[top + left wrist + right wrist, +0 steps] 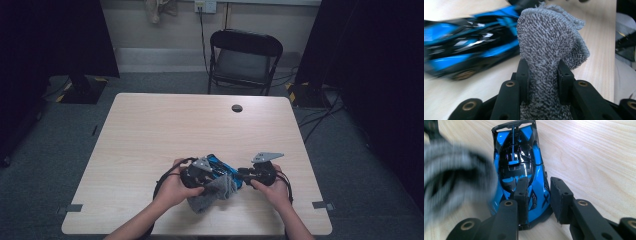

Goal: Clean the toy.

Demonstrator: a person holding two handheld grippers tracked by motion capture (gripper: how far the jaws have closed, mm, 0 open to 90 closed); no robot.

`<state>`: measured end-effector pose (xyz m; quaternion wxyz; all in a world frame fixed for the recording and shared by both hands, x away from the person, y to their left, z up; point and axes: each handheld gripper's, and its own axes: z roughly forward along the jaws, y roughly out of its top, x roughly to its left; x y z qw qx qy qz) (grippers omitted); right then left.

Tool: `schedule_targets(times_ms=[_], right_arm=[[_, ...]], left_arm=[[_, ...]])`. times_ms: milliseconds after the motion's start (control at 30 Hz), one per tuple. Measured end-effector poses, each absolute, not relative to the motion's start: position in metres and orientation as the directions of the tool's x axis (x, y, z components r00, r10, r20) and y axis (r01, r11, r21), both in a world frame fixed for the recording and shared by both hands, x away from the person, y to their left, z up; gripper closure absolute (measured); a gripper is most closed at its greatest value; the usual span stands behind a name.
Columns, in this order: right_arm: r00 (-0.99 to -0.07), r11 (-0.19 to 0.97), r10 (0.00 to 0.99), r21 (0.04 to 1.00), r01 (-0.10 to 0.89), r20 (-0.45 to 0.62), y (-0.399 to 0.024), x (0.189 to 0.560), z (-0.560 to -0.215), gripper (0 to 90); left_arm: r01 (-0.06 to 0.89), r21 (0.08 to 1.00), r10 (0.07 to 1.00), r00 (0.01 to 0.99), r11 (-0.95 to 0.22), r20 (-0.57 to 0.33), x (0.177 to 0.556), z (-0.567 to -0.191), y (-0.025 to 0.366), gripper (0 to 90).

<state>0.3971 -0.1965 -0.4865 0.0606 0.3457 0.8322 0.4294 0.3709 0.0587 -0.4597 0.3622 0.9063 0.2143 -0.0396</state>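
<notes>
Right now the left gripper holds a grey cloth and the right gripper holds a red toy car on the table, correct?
Not quite: the car is blue and black, not red, as the right gripper view shows. The left gripper does hold the grey cloth, and the right gripper holds the car.

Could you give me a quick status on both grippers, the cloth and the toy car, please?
Left gripper shut on grey cloth. Right gripper clamped on one end of blue toy car, car resting on table. Cloth right beside car; nothing in the way.

Left claw (212,176) presses grey cloth (214,194) against blue toy car (221,166).
</notes>
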Motion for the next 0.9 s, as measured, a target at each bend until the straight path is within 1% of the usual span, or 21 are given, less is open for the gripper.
schedule_targets(times_ms=[67,133,200,267,467,700,900], right_arm=[[-0.753,0.392,0.628,0.756,0.524,0.197,-0.197,0.397,-0.487,69.3],[-0.753,0.392,0.628,0.756,0.525,0.197,-0.197,0.397,-0.487,69.3],[-0.753,0.392,0.628,0.756,0.524,0.197,-0.197,0.397,-0.487,69.3],[-0.753,0.392,0.628,0.756,0.524,0.197,-0.197,0.397,-0.487,69.3],[-0.753,0.392,0.628,0.757,0.523,0.195,-0.197,0.397,-0.487,69.3],[-0.754,0.39,0.628,0.759,0.522,0.196,-0.197,0.397,-0.487,69.3],[-0.753,0.389,0.628,0.759,0.522,0.196,-0.197,0.397,-0.487,69.3]], left_arm=[[0.415,0.63,0.346,0.908,-0.657,-0.237,0.369,-0.466,0.051,69.9],[0.399,0.618,0.332,0.916,-0.677,-0.228,0.369,-0.47,0.045,69.8],[0.382,0.611,0.333,0.922,-0.694,-0.198,0.369,-0.471,0.04,69.7],[0.391,0.608,0.344,0.918,-0.691,-0.198,0.372,-0.471,0.039,69.7],[0.441,0.612,0.391,0.893,-0.656,-0.225,0.383,-0.473,0.046,69.7],[0.432,0.614,0.407,0.893,-0.66,-0.191,0.387,-0.471,0.053,69.7],[0.452,0.615,0.432,0.881,-0.646,-0.195,0.391,-0.471,0.062,69.6]])
